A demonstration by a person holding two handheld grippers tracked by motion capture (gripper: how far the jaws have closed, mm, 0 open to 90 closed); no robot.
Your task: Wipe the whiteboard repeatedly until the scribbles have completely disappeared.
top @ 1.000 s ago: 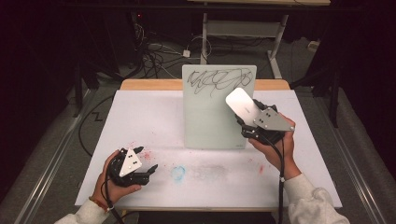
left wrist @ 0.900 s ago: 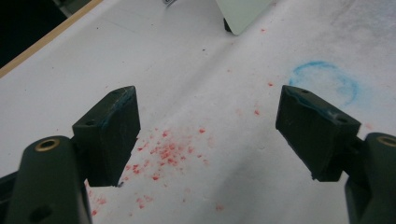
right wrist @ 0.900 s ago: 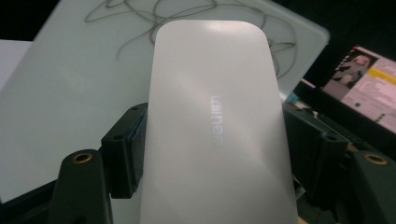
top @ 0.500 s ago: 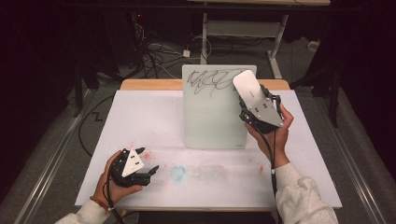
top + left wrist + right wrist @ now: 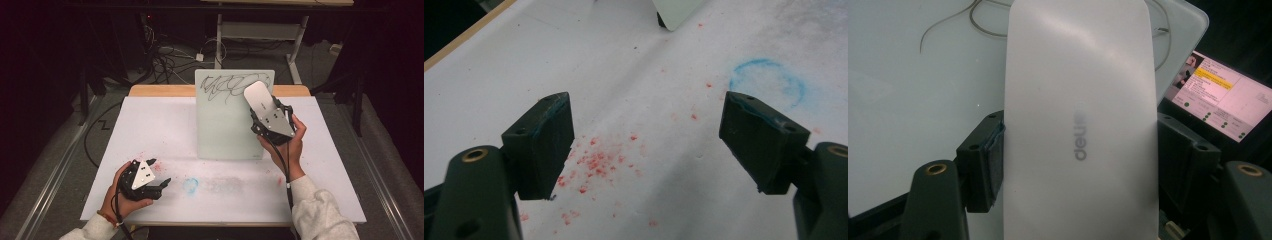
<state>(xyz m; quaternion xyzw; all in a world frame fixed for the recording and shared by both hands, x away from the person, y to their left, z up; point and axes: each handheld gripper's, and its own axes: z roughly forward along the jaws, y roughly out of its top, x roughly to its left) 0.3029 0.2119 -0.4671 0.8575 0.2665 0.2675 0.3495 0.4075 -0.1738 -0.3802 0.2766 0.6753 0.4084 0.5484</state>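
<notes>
High view: my right gripper (image 5: 262,103) clamps a white eraser (image 5: 257,96), its far end over the black scribble (image 5: 227,85) at the top of the whiteboard (image 5: 225,125), which stands propped at the table's far side. I see my left gripper (image 5: 161,185) resting low on the white table (image 5: 150,120), jaws wide with nothing between them, near red specks (image 5: 594,162) and a blue ring (image 5: 769,82)

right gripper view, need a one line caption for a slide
Right gripper clamps a white eraser against a scribbled whiteboard.
</notes>
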